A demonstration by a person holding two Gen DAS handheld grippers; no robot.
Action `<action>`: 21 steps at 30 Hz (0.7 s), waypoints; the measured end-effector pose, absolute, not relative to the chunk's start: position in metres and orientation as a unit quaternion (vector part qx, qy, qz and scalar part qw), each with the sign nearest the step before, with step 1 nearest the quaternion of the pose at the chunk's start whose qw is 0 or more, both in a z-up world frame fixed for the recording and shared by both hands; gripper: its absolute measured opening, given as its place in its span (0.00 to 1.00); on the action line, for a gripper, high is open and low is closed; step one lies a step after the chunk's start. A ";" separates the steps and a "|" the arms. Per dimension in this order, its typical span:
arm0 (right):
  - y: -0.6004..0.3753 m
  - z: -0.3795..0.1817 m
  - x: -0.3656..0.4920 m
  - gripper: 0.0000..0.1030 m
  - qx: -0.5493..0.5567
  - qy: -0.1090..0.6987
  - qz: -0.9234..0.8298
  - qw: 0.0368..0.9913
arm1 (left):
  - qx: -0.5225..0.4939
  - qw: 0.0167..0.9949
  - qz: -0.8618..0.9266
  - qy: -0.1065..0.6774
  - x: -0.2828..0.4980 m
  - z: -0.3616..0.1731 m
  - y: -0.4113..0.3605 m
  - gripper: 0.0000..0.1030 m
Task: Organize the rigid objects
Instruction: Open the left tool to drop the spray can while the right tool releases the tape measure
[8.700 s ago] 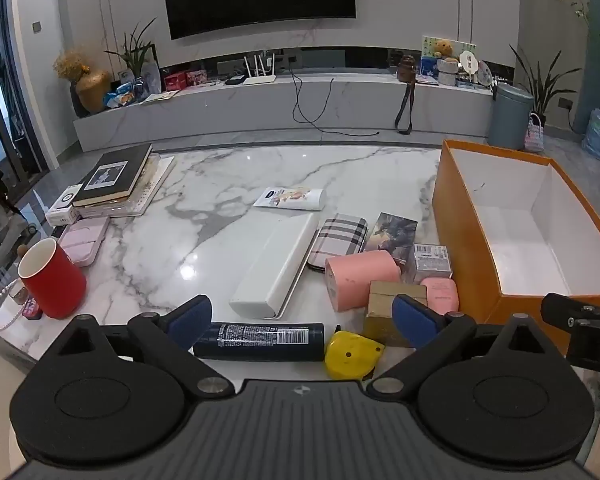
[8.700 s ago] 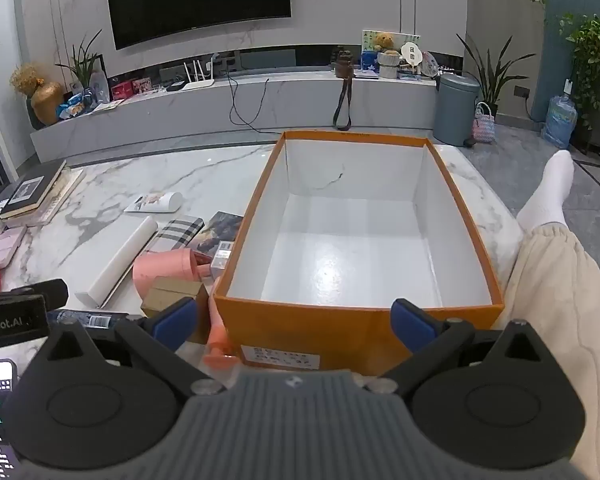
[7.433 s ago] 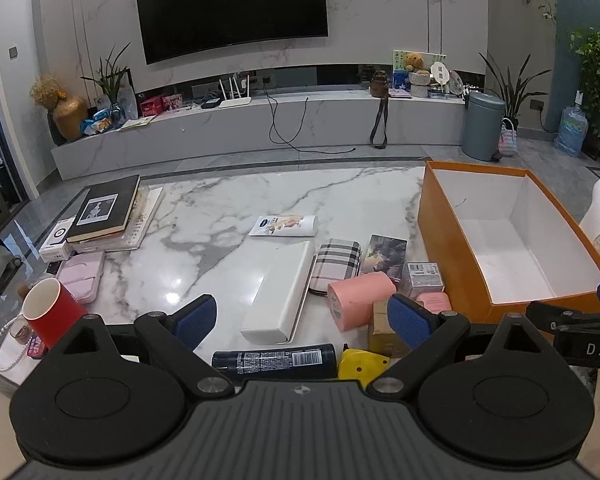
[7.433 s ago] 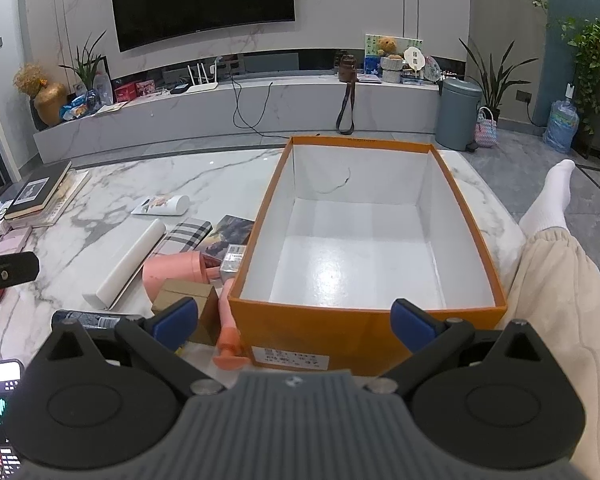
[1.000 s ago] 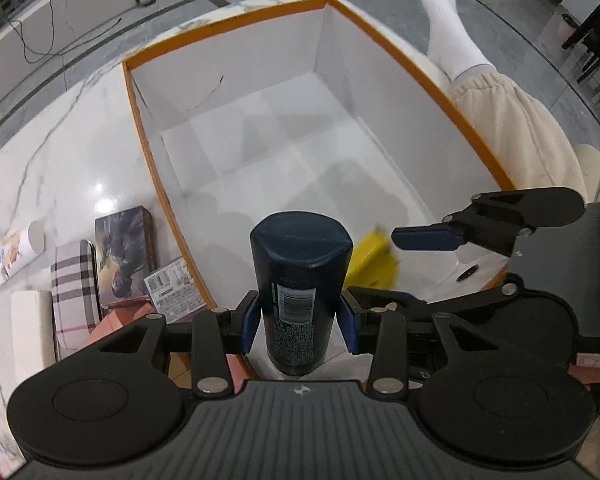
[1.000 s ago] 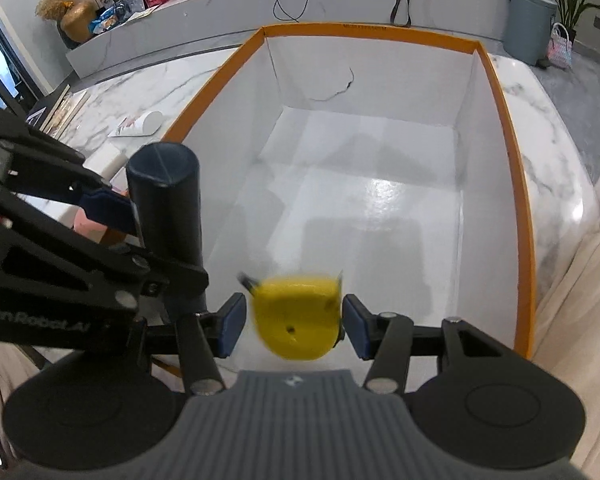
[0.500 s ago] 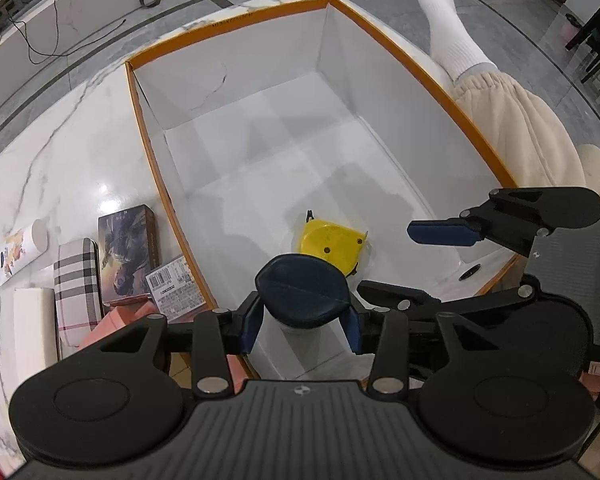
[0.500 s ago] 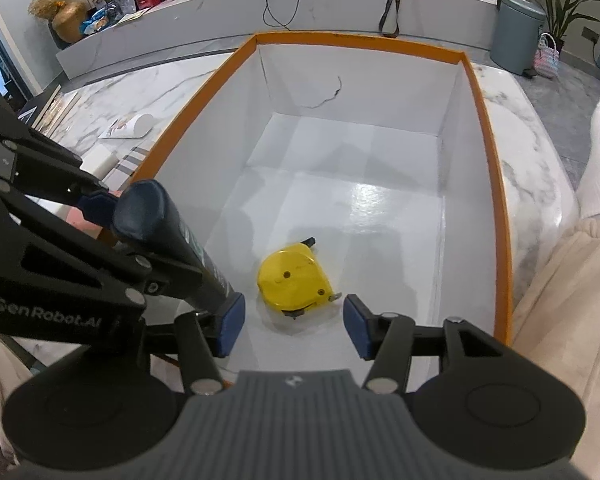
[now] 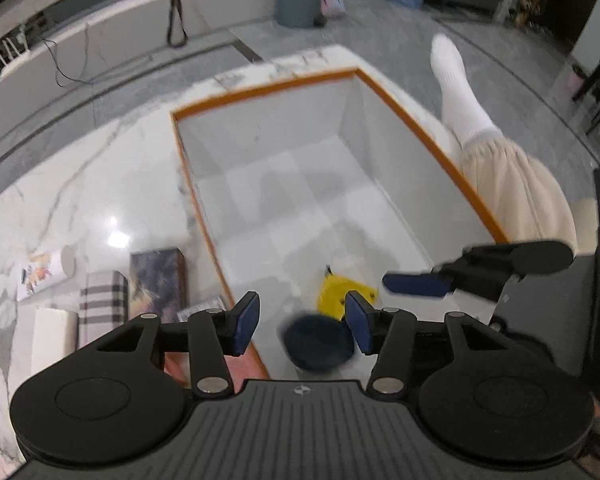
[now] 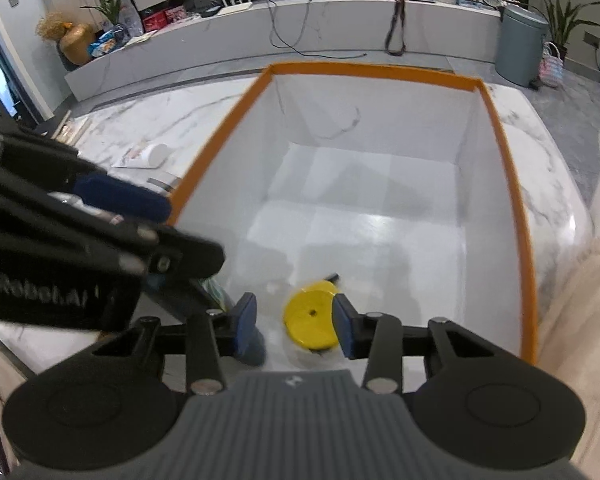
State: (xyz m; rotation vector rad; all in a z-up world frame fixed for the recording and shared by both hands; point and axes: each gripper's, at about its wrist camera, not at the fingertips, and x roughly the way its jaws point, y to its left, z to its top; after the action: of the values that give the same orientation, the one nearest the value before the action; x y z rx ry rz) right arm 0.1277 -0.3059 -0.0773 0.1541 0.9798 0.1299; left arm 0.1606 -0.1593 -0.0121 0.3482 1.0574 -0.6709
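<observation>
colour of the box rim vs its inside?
The box has an orange rim and a white interior; the right wrist view shows it best.

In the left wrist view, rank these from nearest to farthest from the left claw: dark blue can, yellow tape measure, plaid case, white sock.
From the left claw:
1. Dark blue can, just below it, in the box.
2. Yellow tape measure, just beyond.
3. Plaid case, left, on the table.
4. White sock, far right.

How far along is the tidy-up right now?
Two items are in the orange box: the yellow tape measure and the dark can. The left gripper has just been opening above the can; the right gripper has been closing on nothing. The plaid case, picture box and tube remain outside.
</observation>
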 end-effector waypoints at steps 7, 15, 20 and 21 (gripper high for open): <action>-0.291 -0.082 0.136 0.28 0.064 0.475 0.072 0.875 | 0.149 0.820 -0.303 0.462 0.167 0.002 -0.143 0.55; -0.284 -0.092 0.151 0.16 0.044 0.483 0.038 0.873 | 0.148 0.829 -0.281 0.460 0.177 0.002 -0.113 0.55; -0.282 -0.093 0.156 0.16 0.038 0.483 0.023 0.875 | 0.142 0.831 -0.270 0.466 0.179 -0.004 -0.096 0.55; -0.283 -0.092 0.156 0.16 0.036 0.482 0.022 0.875 | 0.141 0.831 -0.268 0.467 0.179 -0.005 -0.092 0.55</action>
State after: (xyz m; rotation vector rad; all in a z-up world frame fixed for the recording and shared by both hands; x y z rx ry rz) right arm 0.1564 -0.2825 -0.0918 0.0754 1.0052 0.0457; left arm 0.1791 -0.0924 -0.0050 0.3001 0.9896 -0.5693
